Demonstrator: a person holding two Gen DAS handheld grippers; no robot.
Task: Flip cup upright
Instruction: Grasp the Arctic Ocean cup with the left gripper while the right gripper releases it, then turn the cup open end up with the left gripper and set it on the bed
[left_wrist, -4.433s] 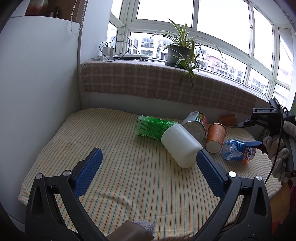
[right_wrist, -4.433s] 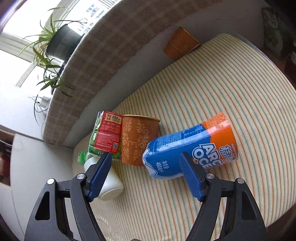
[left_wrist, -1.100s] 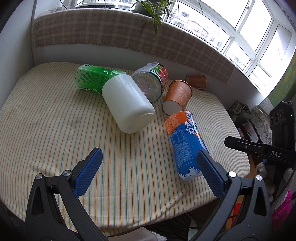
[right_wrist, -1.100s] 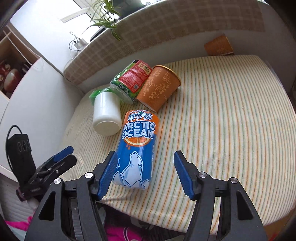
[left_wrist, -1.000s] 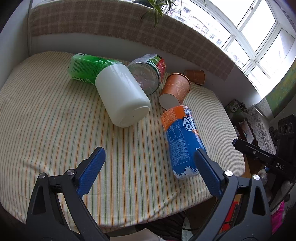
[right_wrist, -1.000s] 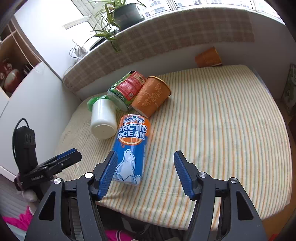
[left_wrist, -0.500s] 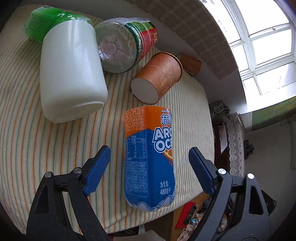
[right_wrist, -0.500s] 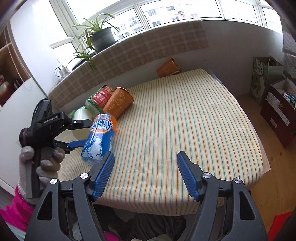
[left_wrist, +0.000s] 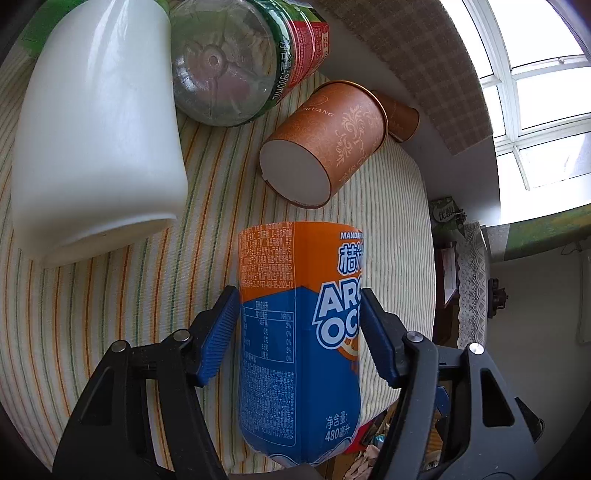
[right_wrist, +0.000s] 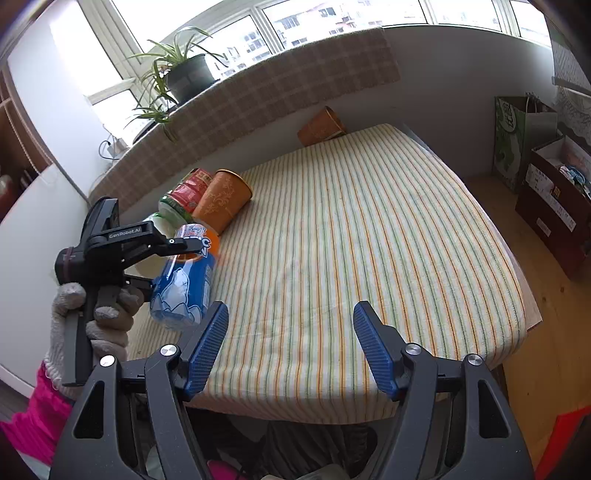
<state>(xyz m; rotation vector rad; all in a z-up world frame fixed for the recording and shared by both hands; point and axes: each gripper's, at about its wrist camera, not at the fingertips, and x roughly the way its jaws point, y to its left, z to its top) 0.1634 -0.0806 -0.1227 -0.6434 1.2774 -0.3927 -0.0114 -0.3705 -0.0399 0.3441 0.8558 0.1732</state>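
A blue and orange Arctic Ocean cup (left_wrist: 299, 332) lies on its side near the front left edge of the striped table (right_wrist: 369, 240). My left gripper (left_wrist: 297, 321) is closed around its middle, blue pads touching both sides. In the right wrist view the same cup (right_wrist: 184, 280) shows between the left gripper's fingers (right_wrist: 177, 242). My right gripper (right_wrist: 290, 332) is open and empty, above the table's front edge, to the right of the cup.
A brown patterned paper cup (left_wrist: 325, 144) lies on its side just beyond. A white jar (left_wrist: 96, 122) and a green and red labelled bottle (left_wrist: 240, 55) lie to the left. Another brown cup (right_wrist: 321, 127) lies against the far wall. Bags and boxes (right_wrist: 546, 177) stand on the floor at right.
My left gripper has moved down onto the Arctic Ocean cup and closed its jaws on it. My right gripper has backed away slightly and stayed open.
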